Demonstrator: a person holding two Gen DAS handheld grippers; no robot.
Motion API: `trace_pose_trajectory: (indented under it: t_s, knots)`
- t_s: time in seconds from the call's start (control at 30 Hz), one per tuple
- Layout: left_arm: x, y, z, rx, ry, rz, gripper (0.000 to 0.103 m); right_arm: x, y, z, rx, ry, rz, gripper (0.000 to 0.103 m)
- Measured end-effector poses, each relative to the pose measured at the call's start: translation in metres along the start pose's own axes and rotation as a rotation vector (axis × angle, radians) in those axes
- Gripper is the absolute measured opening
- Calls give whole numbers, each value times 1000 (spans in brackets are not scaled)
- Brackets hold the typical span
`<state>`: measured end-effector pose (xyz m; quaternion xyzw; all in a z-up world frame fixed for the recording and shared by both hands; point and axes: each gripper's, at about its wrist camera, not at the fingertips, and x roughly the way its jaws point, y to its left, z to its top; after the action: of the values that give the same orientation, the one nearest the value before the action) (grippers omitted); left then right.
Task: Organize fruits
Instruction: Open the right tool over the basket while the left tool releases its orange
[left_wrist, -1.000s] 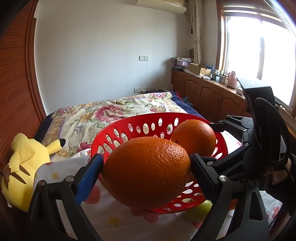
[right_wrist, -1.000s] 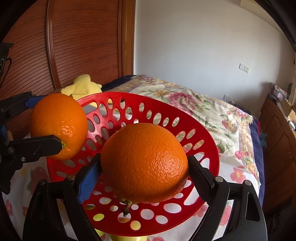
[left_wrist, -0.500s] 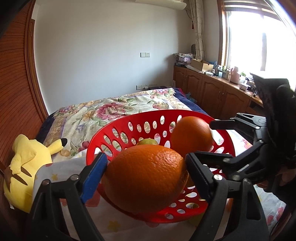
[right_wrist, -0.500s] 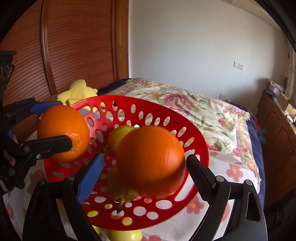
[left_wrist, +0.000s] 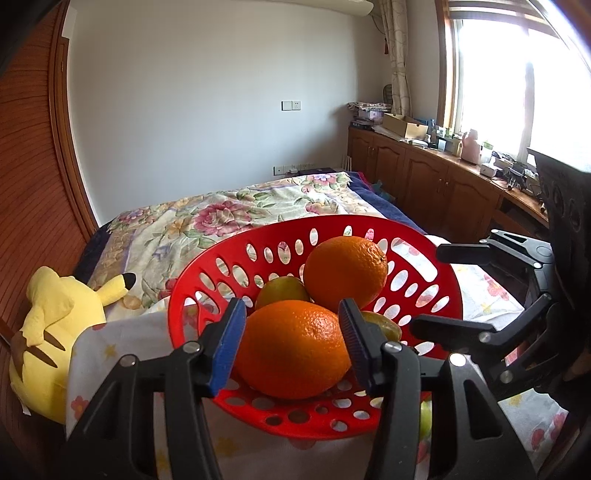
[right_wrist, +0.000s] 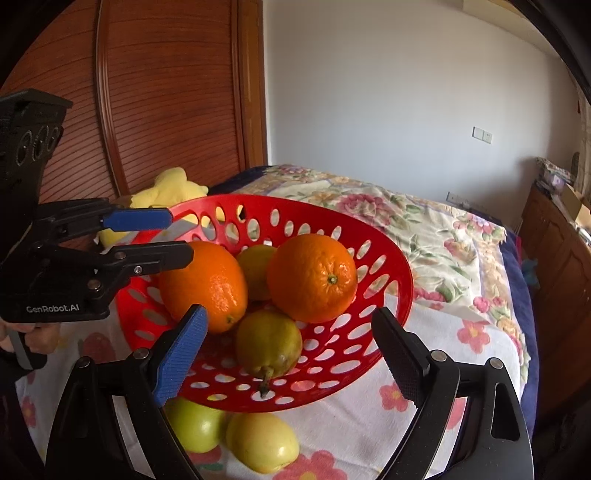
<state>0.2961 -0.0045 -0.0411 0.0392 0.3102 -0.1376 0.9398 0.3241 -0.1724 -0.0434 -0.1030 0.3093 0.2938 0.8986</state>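
Both oranges sit in the red basket (right_wrist: 388, 258) on the bed, so the wide, empty right gripper (right_wrist: 291, 350) hangs nearest the two green apples (right_wrist: 229, 432) just below its fingers, while the left gripper (left_wrist: 291, 332), fingers just narrowed, holds nothing.

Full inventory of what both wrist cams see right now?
basket: 1, red, on the cloth
oranges: 2, orange, in the basket
pears: 2, yellow-green, in the basket
apples: 2, yellow-green, on the cloth in front of the basket
cloth: 1, white with flowers, on the bed
bedspread: 1, floral, behind the basket
plush: 1, yellow, left of the basket
cabinets: a row, brown, under the window
left gripper: black, fingers have just been closing, nothing gripped
right gripper: black, fingers wide open, empty
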Motion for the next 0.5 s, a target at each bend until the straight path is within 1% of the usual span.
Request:
trace_pose_trajectory:
  t_s: [0.27,0.5]
  knots:
    - [-29,-12,-10,21,-22,-1,52,-36,15,-4,25,-60,-15,92]
    - [-61,-25,-26,40,-39,-12,55,-67,31,-27,73,-78,-41,92]
